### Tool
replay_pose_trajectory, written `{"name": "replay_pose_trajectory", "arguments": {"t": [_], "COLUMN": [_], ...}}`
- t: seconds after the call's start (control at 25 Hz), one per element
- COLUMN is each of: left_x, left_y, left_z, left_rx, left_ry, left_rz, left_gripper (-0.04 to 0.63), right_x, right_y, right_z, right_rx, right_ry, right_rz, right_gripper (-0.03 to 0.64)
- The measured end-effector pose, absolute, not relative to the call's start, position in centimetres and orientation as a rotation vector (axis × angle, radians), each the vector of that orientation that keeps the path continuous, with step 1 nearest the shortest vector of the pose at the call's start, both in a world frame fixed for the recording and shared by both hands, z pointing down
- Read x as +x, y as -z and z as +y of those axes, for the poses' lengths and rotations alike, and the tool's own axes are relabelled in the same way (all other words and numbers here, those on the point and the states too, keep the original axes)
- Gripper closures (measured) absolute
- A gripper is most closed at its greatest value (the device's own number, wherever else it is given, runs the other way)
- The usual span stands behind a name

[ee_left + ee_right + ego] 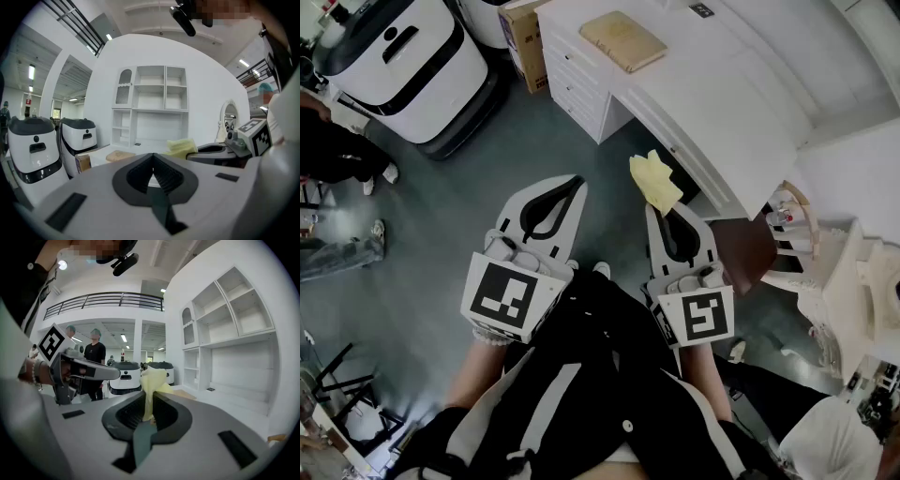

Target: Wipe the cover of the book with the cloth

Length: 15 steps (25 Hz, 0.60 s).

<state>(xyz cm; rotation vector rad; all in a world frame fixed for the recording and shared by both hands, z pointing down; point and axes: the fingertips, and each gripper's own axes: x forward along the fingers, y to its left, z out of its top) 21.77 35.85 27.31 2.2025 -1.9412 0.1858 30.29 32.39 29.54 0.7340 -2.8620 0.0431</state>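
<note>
book (622, 40): 1 | yellow cloth (655, 182): 1 | left gripper (577, 182): 1 | right gripper (661, 212): 1 | white machines (33, 147) (78, 138): 2 | cardboard box (523, 37): 1 | counter (722, 84): 1

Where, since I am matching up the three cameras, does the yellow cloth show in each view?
Head view: the yellow cloth is near the centre, sticking out of the tip of the right hand-held gripper.
Left gripper view: right of centre, beyond that gripper's own shut, empty jaws.
Right gripper view: at the centre, pinched upright between the jaws.
Shared landmark: the white black-topped machines.
</note>
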Motion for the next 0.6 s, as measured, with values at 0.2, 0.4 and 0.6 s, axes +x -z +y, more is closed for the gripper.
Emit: {"name": "replay_pose_trajectory", "arguments": {"t": [0.2, 0.4, 0.6], "left_x": [22.13, 22.20, 22.34], "left_y": [-27.49, -27.56, -27.51], "left_z": [35.42, 35.29, 35.30], "left_rx": [2.207, 2.200, 2.190], "left_ry": [-0.188, -0.192, -0.198], "left_rz": [-1.944, -1.950, -1.962], "left_gripper": [0.595, 0.594, 0.594], "right_x": [30.34, 30.33, 30.37], "right_y": [-29.77, -29.84, -29.71], "right_z": [32.04, 31.84, 31.84], "right_rx": [0.713, 0.701, 0.681], "right_ry": [-0.037, -0.040, -0.037], "right_rz": [-2.860, -2.865, -2.874], "right_gripper": [0.581, 0.581, 0.581]}}
